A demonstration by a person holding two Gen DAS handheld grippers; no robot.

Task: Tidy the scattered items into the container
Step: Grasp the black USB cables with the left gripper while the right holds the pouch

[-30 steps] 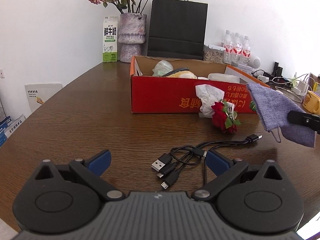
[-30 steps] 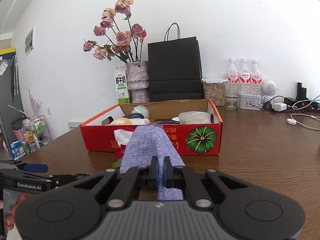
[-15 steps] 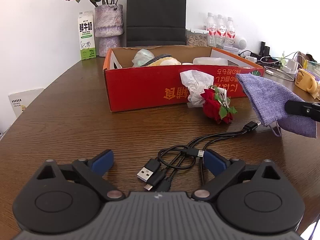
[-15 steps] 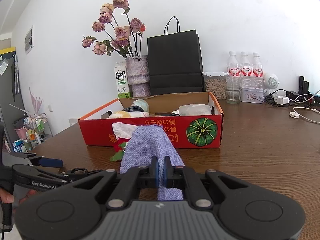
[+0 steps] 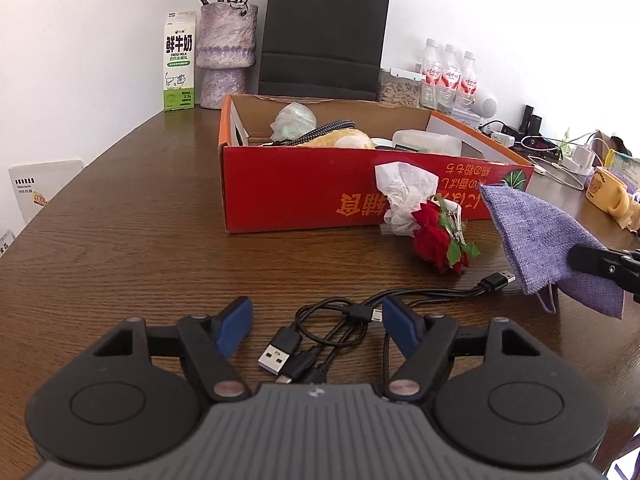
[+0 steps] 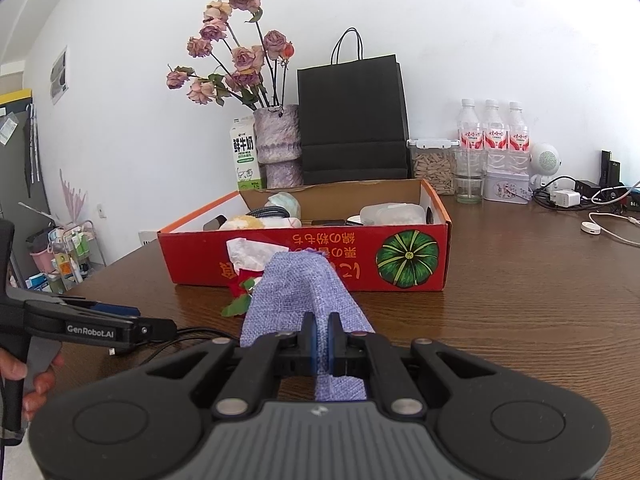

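Observation:
A black multi-plug USB cable [image 5: 332, 326] lies coiled on the brown table between the blue pads of my left gripper [image 5: 316, 326], whose jaws are closing without pressing on it. My right gripper [image 6: 321, 334] is shut on a purple cloth face mask [image 6: 296, 296], held above the table; the mask [image 5: 536, 236] also hangs at the right of the left wrist view. A red rose with white wrapping [image 5: 424, 216] lies against the front of the red cardboard box [image 5: 300, 192], which holds several items.
Behind the box stand a milk carton [image 5: 179, 68], a vase of dried roses [image 5: 226, 56], a black paper bag [image 5: 324, 36] and water bottles [image 5: 448, 76]. Chargers and cables [image 6: 592, 208] clutter the far right. A yellow mug [image 5: 608, 196] sits at the right edge.
My left gripper has moved forward over the cable and its jaws have narrowed around it. The right gripper has stayed in place with the mask.

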